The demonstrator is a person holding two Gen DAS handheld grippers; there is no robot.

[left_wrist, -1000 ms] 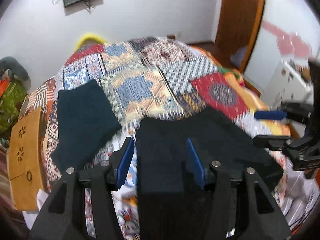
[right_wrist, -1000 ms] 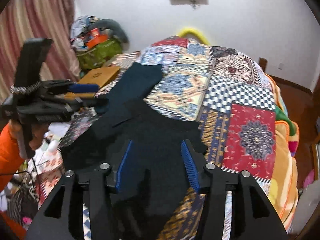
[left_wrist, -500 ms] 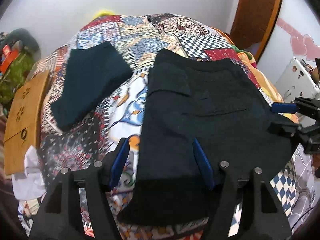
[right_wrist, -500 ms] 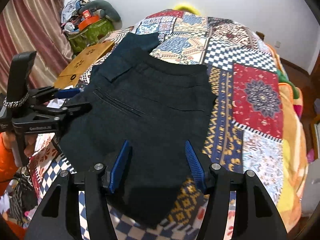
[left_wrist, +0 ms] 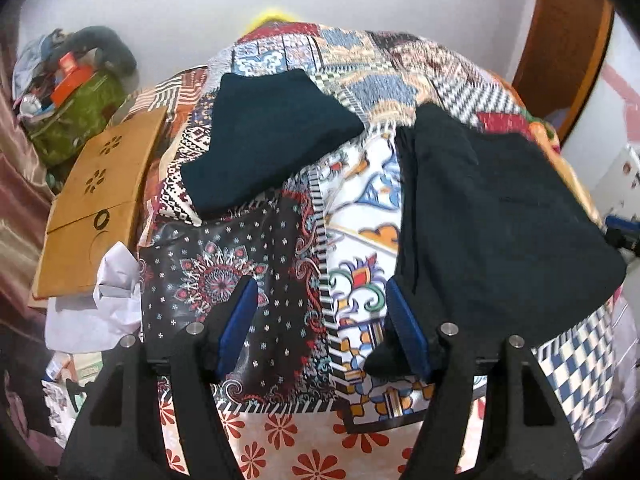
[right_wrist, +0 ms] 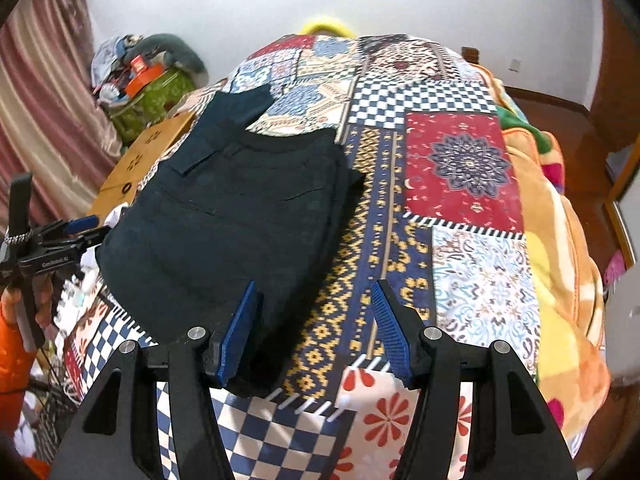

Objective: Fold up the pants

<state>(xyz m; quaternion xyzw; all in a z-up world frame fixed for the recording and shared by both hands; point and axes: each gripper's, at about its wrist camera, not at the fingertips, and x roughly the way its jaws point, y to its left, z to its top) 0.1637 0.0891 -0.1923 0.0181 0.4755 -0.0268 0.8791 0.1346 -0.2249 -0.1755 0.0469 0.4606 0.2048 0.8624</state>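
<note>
Black pants (left_wrist: 492, 216) lie folded flat on the patchwork bedspread (left_wrist: 280, 264); they also show in the right wrist view (right_wrist: 232, 216). My left gripper (left_wrist: 322, 324) is open and empty, just left of the pants' near corner. My right gripper (right_wrist: 316, 328) is open and empty, at the pants' near right edge. The left gripper also shows in the right wrist view (right_wrist: 76, 232), beside the pants' left edge. A second dark folded garment (left_wrist: 268, 140) lies further back left on the bed.
A wooden board (left_wrist: 100, 200) and crumpled white paper (left_wrist: 116, 276) sit at the bed's left edge. A green bag of clutter (right_wrist: 148, 96) stands by the wall. A wooden door (left_wrist: 560, 40) is at the back right.
Both grippers have moved outward off the pants: the left to the left, the right to the right. The pants now lie flat on the bed.
</note>
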